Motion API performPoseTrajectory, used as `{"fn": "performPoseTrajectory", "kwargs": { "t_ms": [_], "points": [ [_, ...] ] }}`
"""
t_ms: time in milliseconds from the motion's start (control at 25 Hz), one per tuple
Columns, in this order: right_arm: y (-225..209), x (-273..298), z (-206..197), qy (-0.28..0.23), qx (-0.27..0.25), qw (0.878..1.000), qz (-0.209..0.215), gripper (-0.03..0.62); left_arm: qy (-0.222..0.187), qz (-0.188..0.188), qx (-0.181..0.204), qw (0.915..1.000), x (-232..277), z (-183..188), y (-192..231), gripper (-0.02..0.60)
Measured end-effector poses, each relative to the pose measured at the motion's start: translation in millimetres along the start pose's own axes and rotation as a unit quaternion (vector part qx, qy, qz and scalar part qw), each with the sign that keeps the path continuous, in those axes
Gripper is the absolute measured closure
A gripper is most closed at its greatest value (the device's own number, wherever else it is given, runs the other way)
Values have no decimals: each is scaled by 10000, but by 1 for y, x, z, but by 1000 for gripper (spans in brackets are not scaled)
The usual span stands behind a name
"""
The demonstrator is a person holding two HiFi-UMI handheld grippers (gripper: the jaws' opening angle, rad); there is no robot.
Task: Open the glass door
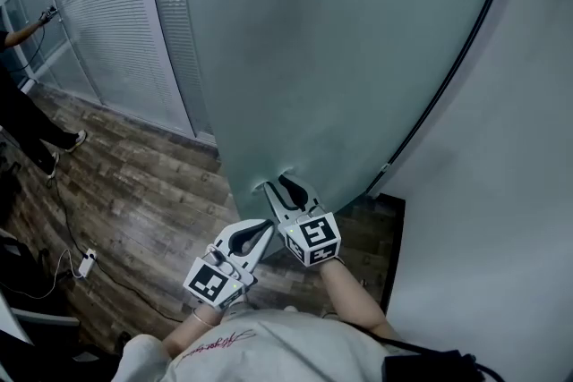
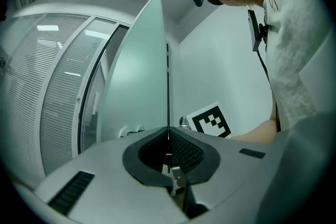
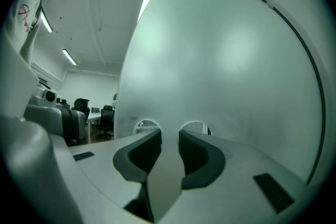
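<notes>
The frosted glass door stands ajar in front of me, and its free edge comes down to my hands. My right gripper is shut on it. In the right gripper view its pads clamp the narrow glass strip between two round holes in the door. My left gripper sits just below and left of the right one. It is shut, nothing is between its fingers, and it does not touch the door. The left gripper points along the door's thin edge.
Glass partitions with slatted blinds run along the left. Below lies a wooden floor with a cable and power strip. A person stands at the far left. A white wall closes the right. Office chairs show past the door.
</notes>
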State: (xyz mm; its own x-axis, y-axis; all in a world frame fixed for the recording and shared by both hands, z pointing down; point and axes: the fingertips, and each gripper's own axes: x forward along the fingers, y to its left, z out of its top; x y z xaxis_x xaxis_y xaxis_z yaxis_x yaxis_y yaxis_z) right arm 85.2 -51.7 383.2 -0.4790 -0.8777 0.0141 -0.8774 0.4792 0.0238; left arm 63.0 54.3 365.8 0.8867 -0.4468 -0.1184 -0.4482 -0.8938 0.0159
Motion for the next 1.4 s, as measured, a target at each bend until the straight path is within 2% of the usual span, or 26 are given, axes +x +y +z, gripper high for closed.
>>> {"fn": "performPoseTrajectory", "kwargs": {
  "t_ms": [200, 360, 520, 720, 1000, 1200, 1400],
  "points": [
    [1, -16, 0, 32, 7, 9999, 153, 482, -184, 524, 78, 9984, -5, 8, -6, 563],
    [6, -29, 2, -6, 26, 9997, 232, 482, -244, 669, 40, 9975, -9, 13, -15, 563],
    [8, -40, 3, -18, 28, 9998, 214, 482, -281, 555, 180, 9979, -11, 20, -28, 563],
    [7, -62, 0, -5, 50, 9998, 217, 482, -241, 242, 21, 9994, -23, 18, -53, 563],
    [6, -91, 1, -68, -18, 9995, 302, 482, -40, -179, -21, 9998, -43, 2, -80, 563],
    [7, -114, 2, -42, 2, 9994, 335, 482, -65, -408, -1, 9991, -41, 6, -99, 563],
    [4, -133, 1, -26, 2, 9989, 467, 482, -5, -418, 114, 9991, -25, 6, -115, 563]
  ]
}}
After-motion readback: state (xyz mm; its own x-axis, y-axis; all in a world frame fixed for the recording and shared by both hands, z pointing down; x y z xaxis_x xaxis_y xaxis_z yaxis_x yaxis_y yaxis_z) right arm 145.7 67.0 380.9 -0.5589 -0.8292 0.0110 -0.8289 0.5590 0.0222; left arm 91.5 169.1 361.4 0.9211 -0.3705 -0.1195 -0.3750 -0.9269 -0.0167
